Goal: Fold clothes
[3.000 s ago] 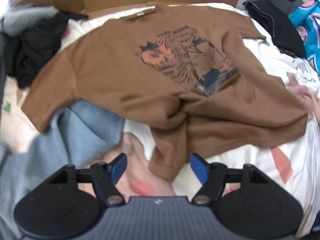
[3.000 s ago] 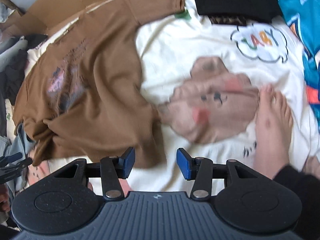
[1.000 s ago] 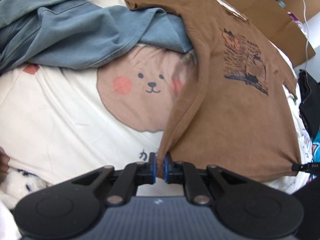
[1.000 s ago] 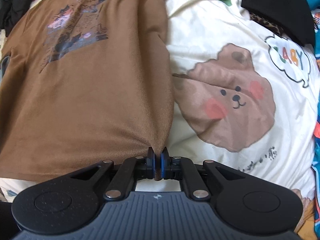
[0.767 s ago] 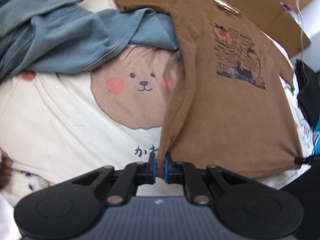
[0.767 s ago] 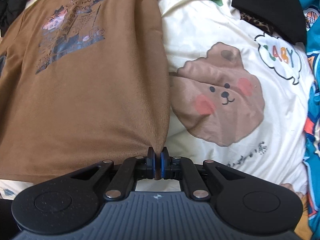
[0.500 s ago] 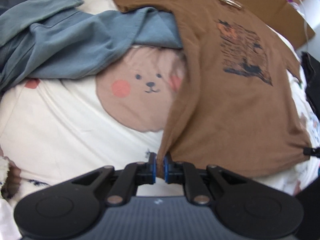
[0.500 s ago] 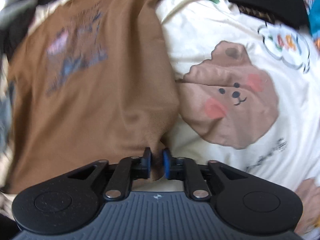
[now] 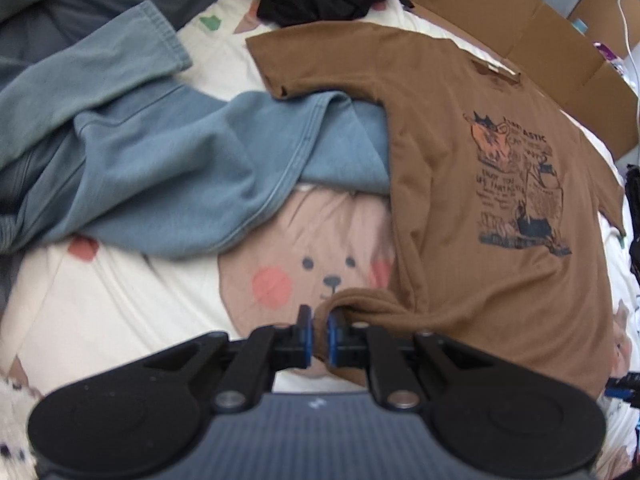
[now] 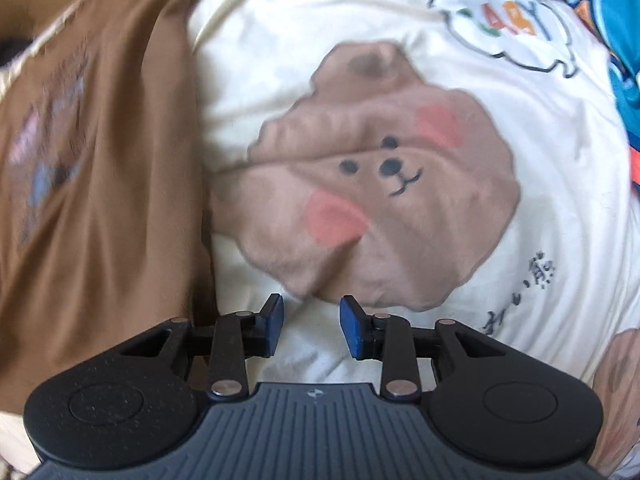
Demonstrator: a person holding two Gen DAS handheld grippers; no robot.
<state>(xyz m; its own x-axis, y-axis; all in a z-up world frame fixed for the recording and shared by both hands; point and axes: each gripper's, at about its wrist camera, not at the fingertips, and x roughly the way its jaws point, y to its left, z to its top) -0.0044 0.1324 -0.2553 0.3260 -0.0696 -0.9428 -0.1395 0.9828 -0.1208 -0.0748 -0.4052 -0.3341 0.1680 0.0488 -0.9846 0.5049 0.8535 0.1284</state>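
So the brown short-sleeved cotton T-shirt with the dark printed graphic [image 9: 472,184] is spread print-side up on the cream bedsheet with cartoon bear faces [image 9: 132,292], collar at the far end by the flattened cardboard box [image 9: 532,28] and hem toward the near side. The left gripper [image 9: 316,334] has its blue pads pinched nearly together on the near left corner of the hem — a little bunch of brown fabric sticks out between them, and the cloth puckers toward that point, so my guess is it's holding the corner to keep the hem taut while the shirt gets squared up for folding. The right gripper [image 10: 311,326] is a different story: its jaws are opening, nothing sits between them, only bare sheet shows in the gap, and the shirt's right edge [image 10: 120,200] lies just beside its left finger. Looks to me like that corner has been let go so the shirt lies flat there. One snag — a rumpled light-blue denim-look garment [image 9: 160,168] is tucked under the shirt's far left side below the sleeve, which could leave a lump in the fold. The right view is pretty blurry, fyi.
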